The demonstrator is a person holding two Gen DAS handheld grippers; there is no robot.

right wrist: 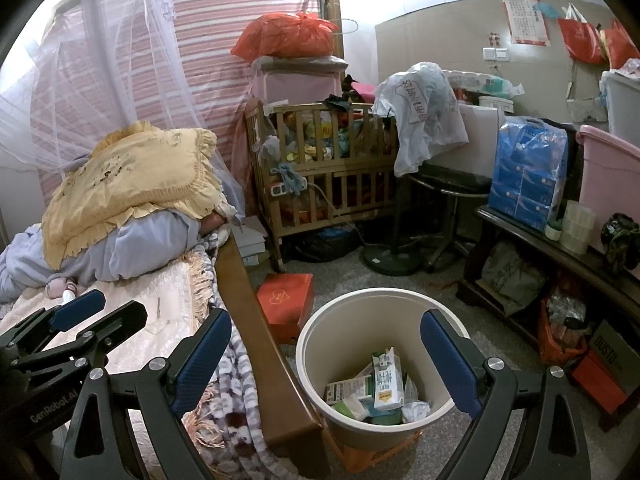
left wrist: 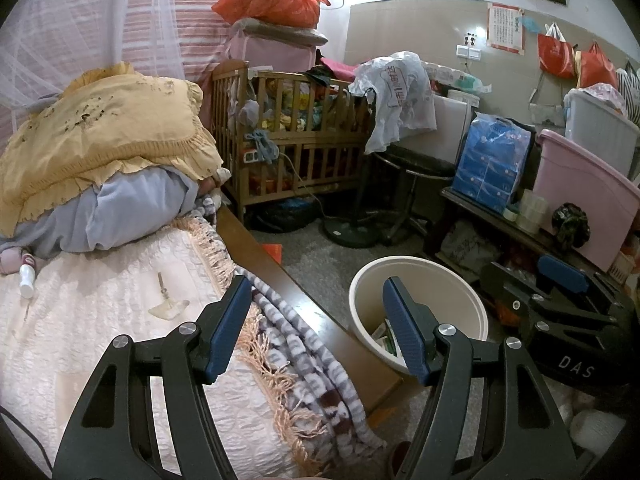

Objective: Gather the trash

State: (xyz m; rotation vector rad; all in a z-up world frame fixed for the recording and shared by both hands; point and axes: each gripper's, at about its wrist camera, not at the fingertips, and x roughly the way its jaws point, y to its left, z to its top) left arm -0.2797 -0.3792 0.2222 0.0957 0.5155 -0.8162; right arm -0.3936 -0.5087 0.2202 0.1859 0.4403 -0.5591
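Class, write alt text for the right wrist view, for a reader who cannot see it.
The open, empty right gripper hangs above a cream trash bin on the floor beside a bed, with a milk carton and other packaging inside. The left gripper shows at lower left over the bed; a wooden crib stands behind.

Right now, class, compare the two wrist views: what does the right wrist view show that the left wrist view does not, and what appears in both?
Only the right wrist view shows the milk carton standing in the bin and most of the red box on the floor. Only the left wrist view shows the wrapper lying on the bed. Both show the bin, crib, yellow pillow and blue tissue pack.
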